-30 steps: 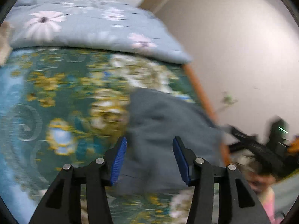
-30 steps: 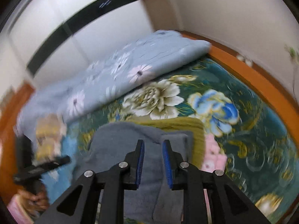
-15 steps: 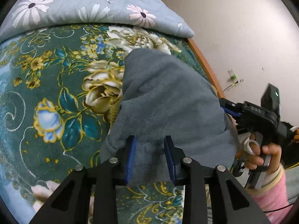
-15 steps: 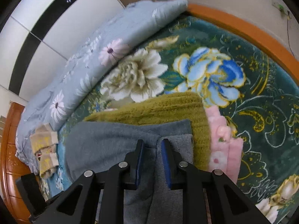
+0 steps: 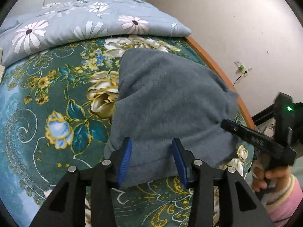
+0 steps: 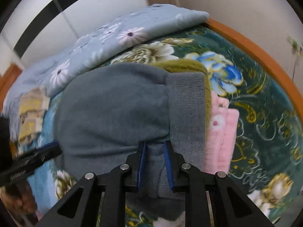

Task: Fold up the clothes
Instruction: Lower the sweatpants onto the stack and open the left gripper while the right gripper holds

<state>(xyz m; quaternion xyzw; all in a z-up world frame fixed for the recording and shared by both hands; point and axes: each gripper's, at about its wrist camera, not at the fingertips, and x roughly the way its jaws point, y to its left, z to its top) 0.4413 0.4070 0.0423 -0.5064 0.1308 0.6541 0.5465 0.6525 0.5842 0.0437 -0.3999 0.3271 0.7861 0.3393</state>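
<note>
**Grey garment laid onto the stack, release under way**

The step in hand looks like the set-down of a folded grey garment (image 6: 117, 111) on a stack of folded clothes near the right edge of the bed (image 5: 34, 98). In the right wrist view it lies over an olive piece (image 6: 189, 64), with a pink piece (image 6: 221, 128) just beside it on the side toward the wooden bed frame (image 6: 265, 56). A floral quilt (image 5: 79, 26) lies along the far edge.

The left tool (image 5: 151, 158) points steeply down at the garment's near edge. Its jaws have just been opening; the hem lies between them, the left pad seems to touch the cloth and the right pad stands clear, so it no longer pinches.

The right tool (image 6: 154, 162) is also tilted steeply down. Its jaws are nearly closed on a fold of grey cloth beside the ribbed cuff (image 6: 187, 102), and the fabric puckers there, so the grip looks firm. A hand (image 5: 265, 177) in a pink sleeve (image 5: 284, 204) holds this tool at the right edge of the left view.

Next, I judge, the right tool must let go and both tools draw back without dragging the cloth. The risk is that a pad catches the fleece and pulls the fold open or shifts the stack.
</note>
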